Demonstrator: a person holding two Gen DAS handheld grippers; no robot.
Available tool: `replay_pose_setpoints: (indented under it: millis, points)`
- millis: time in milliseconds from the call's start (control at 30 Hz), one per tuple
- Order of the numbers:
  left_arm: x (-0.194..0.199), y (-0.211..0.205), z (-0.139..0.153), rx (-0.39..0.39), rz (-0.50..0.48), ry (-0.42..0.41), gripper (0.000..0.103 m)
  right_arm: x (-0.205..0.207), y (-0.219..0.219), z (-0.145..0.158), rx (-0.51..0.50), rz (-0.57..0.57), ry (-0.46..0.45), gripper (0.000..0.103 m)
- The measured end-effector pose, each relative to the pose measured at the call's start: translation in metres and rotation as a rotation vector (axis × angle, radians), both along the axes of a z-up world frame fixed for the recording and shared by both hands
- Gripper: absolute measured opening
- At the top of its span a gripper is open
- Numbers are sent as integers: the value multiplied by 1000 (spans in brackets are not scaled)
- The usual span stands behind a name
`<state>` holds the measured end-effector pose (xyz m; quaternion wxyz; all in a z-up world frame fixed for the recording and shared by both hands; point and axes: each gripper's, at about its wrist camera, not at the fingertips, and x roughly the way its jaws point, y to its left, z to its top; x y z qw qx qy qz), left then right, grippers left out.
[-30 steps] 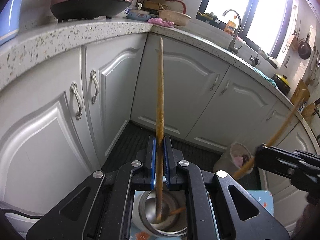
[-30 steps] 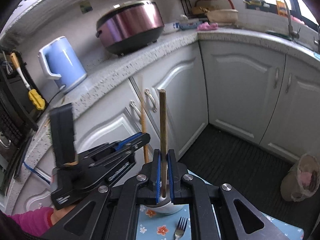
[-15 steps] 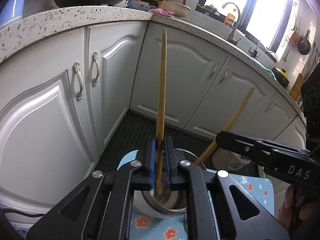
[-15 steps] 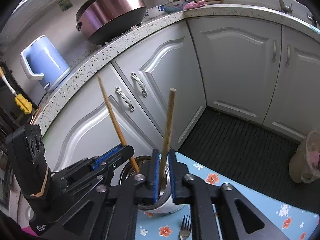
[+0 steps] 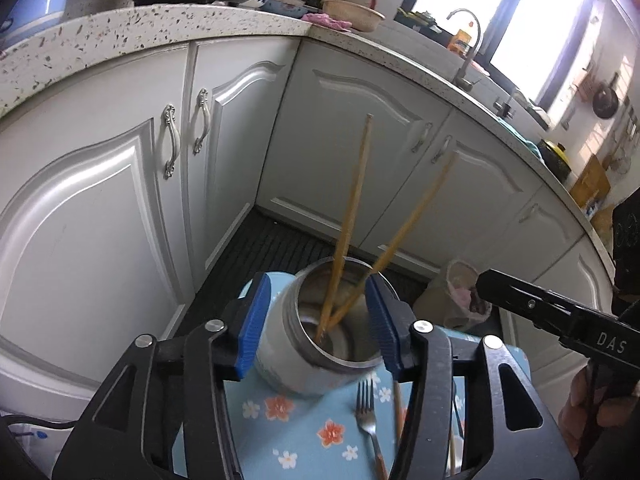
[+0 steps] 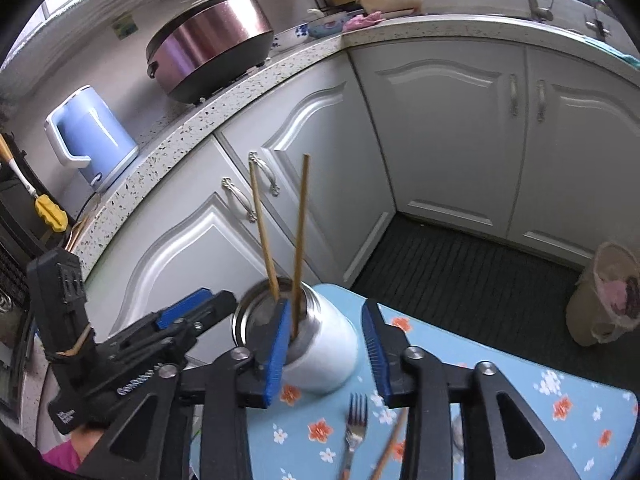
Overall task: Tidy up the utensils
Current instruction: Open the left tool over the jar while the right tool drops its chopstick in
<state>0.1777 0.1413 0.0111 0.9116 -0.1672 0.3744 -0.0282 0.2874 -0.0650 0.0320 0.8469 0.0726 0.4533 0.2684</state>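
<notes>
A steel cup [image 5: 320, 340] [image 6: 320, 344] stands on the blue flowered mat [image 5: 304, 436] [image 6: 560, 408]. Two wooden chopsticks [image 5: 352, 220] [image 6: 300, 232] stand in it, leaning apart. My left gripper [image 5: 316, 328] is open and empty, its blue pads on either side of the cup. My right gripper [image 6: 328, 340] is open and empty just behind the cup. A fork [image 5: 370, 420] [image 6: 354, 420] and another wooden chopstick [image 5: 398, 408] [image 6: 390, 444] lie on the mat near me.
White kitchen cabinets [image 5: 120, 200] [image 6: 440, 128] and a speckled counter [image 6: 240, 88] stand beyond the mat. A rice cooker [image 6: 212, 44] and blue kettle [image 6: 92, 136] sit on the counter. A bin with a bag [image 6: 608, 292] stands on the dark floor.
Both grippers have opened and let go of their chopsticks, which now stand loose in the cup. Both grippers have pulled back and lowered toward the mat.
</notes>
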Motion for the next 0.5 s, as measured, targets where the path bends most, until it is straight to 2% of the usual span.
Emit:
replay_pose_setpoints:
  millis: [300,500]
  points:
    - [-38,-28,6,-12,-73,33,60,-47,-36,4,-40,-50,-19,43]
    - [-62,-52,6,-12,-109,56,60,-83,-63,5,-76,-97,-35,44]
